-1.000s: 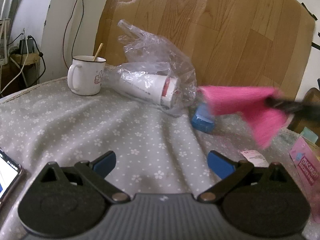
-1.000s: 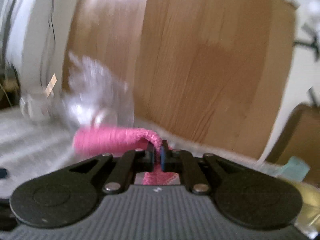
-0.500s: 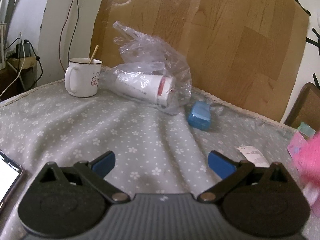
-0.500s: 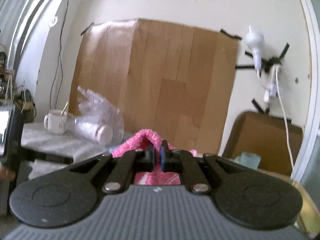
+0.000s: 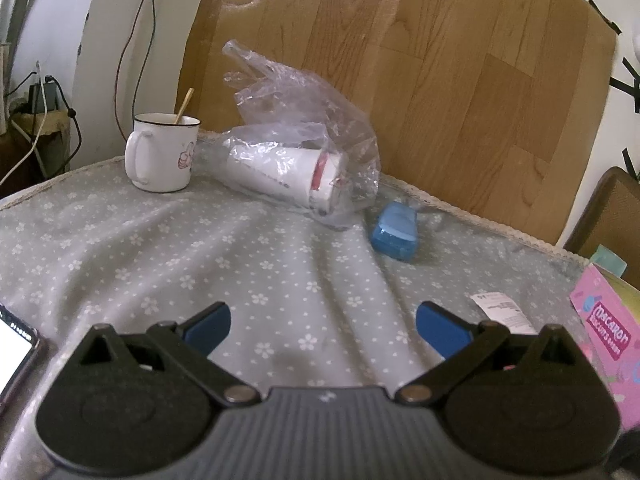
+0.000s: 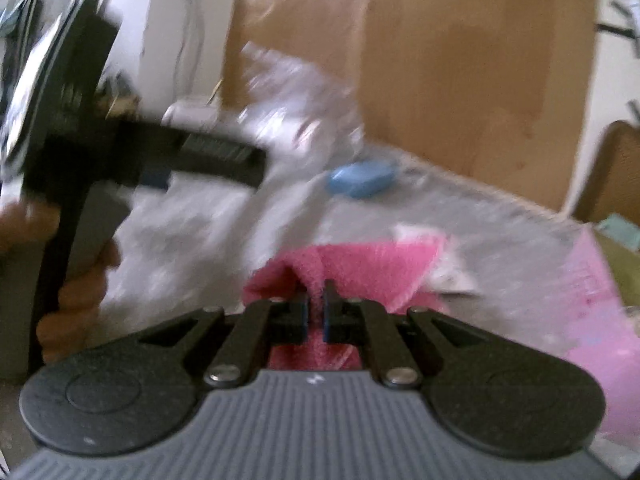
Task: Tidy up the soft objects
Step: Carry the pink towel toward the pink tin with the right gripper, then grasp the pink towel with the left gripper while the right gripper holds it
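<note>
My right gripper [image 6: 315,305] is shut on a fluffy pink cloth [image 6: 372,268], which hangs from the jaws and spreads low over the grey flowered tablecloth [image 6: 480,224]; this view is motion-blurred. My left gripper [image 5: 322,322] is open and empty, low over the tablecloth [image 5: 200,248] near its front. The left gripper also shows in the right wrist view [image 6: 160,168], held in a hand at the left. The pink cloth is not in the left wrist view.
A white mug [image 5: 160,158] with a stick stands at the back left. A clear plastic bag with paper cups [image 5: 296,176] lies beside it. A blue box [image 5: 396,232], a receipt [image 5: 502,312], a pink carton [image 5: 608,332] and a phone [image 5: 14,350] lie around.
The right gripper swung the pink cloth from the table's back right, up and away, then down over the table's right side. The left gripper barely moved.
</note>
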The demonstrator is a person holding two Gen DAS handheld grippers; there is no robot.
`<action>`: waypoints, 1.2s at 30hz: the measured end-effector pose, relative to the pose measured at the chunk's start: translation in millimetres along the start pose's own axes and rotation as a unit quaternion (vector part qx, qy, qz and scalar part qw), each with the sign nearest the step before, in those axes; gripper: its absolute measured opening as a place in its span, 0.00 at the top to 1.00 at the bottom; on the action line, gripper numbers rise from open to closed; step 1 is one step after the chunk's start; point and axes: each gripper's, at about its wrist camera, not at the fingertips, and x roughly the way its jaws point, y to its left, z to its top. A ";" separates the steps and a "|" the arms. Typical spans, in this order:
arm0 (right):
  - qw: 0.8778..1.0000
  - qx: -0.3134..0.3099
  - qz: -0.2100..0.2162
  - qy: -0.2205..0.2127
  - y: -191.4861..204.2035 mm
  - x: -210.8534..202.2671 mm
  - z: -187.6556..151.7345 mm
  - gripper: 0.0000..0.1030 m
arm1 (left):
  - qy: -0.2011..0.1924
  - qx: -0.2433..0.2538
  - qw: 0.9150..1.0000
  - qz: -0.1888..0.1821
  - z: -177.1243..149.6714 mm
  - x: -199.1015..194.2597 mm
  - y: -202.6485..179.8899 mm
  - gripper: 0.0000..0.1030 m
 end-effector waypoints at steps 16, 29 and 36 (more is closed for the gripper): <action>0.998 0.051 0.013 -0.041 -22.0 -65.2 -22.5 0.48 | 0.011 -0.009 1.000 -0.010 0.2 2.5 0.8 0.01; 0.993 0.107 0.049 0.006 -48.5 -37.5 -18.3 0.15 | 0.089 0.013 0.977 -0.194 0.8 -39.9 -28.5 0.02; 0.992 0.088 0.077 0.043 -31.8 -1.6 -9.9 0.67 | 0.158 0.083 0.970 -0.162 -32.3 -19.1 -68.1 0.39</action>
